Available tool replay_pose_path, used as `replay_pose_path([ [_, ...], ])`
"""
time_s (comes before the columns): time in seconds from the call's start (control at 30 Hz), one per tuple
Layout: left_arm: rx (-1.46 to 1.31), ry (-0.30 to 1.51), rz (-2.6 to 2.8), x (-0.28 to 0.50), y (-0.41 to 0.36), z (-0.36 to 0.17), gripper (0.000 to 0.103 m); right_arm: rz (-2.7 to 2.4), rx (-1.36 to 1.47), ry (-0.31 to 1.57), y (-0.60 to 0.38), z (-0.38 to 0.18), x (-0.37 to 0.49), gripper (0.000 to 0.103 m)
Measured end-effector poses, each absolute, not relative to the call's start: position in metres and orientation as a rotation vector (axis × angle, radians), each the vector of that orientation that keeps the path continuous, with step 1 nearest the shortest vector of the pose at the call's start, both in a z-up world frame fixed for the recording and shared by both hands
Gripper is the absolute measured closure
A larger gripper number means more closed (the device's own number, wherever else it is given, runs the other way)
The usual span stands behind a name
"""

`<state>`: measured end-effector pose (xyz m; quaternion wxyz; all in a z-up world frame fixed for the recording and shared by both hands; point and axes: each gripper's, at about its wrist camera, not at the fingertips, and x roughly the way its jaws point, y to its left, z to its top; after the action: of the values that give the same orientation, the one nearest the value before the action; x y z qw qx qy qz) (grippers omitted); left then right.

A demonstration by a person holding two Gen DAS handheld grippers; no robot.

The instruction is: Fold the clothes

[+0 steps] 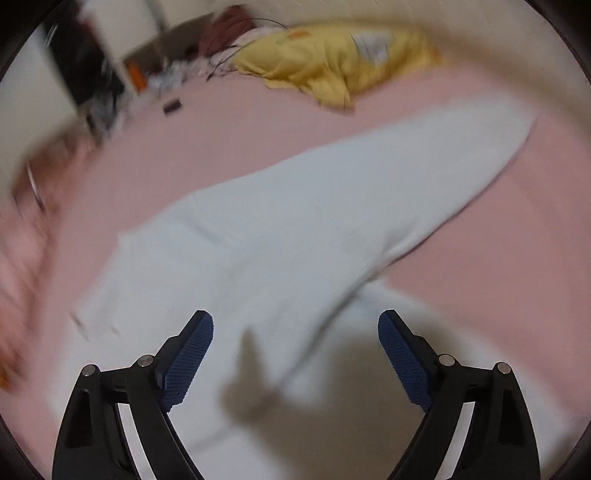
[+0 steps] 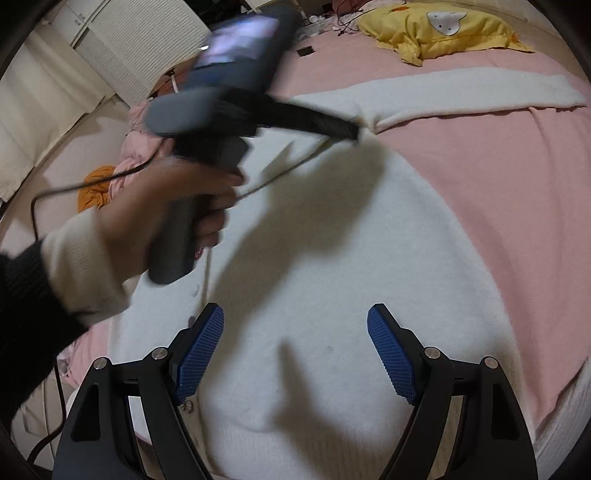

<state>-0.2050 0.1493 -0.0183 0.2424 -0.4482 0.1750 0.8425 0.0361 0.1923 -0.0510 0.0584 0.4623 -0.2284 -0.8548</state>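
Left wrist view: the picture is smeared by motion. The left gripper is held spread wide, with nothing between its blue pads. Directly ahead of it and below it, a white cardigan is laid out on the pink bedsheet. One sleeve is stretched away from the gripper toward the upper right, and its long axis is seen running diagonally from near the fingers to the far cuff. A yellow pillow is seen well beyond that cuff.

Right wrist view: the right gripper is likewise held spread, empty, just over the cardigan, whose buttoned front edge is made out just ahead of the left finger. The garment's body is laid lengthwise away from the gripper, and the sleeve is pointed off to the far right, roughly crosswise to the body. Ahead and to the left, the left gripper is seen from outside, held in a hand, its tip down by the shoulder seam; its opening cannot be told from here. The pillow lies far ahead, right.

By the look of it, the sleeve is to be folded in first. It would best be pinched near the shoulder and again toward the cuff, lifted low, and laid straight across the body so that no crease is dragged in.
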Motion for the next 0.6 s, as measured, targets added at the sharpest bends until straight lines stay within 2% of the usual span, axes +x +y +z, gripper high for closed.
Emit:
replay_pose_path([
  [0.1,-1.297,0.081,2.362,-0.219,0.073,0.004,0.008,-2.622,1.379,-0.736,0.200,-0.047,0.035,0.023],
  [0.17,-1.357,-0.041,2.450,-0.226,0.020,0.004,0.007,-2.650,1.343,-0.700,0.201,-0.037,0.022,0.023],
  [0.23,-1.430,-0.069,2.555,-0.232,-0.031,-0.003,0.007,-2.680,1.295,-0.614,0.198,-0.025,0.002,0.023],
  [0.4,-1.601,-0.226,2.635,-0.241,-0.123,-0.047,0.007,-2.734,1.191,-0.186,0.152,-0.013,-0.098,0.023],
  [0.43,-1.635,-0.244,2.656,-0.243,-0.134,-0.058,0.007,-2.738,1.216,-0.095,0.141,-0.020,-0.122,0.027],
  [0.47,-1.669,-0.250,2.682,-0.244,-0.141,-0.069,0.007,-2.733,1.239,-0.043,0.131,-0.027,-0.139,0.039],
  [0.6,-1.594,-0.154,2.728,-0.232,-0.150,-0.081,0.007,-2.754,1.395,0.010,0.144,-0.074,-0.187,0.043],
])
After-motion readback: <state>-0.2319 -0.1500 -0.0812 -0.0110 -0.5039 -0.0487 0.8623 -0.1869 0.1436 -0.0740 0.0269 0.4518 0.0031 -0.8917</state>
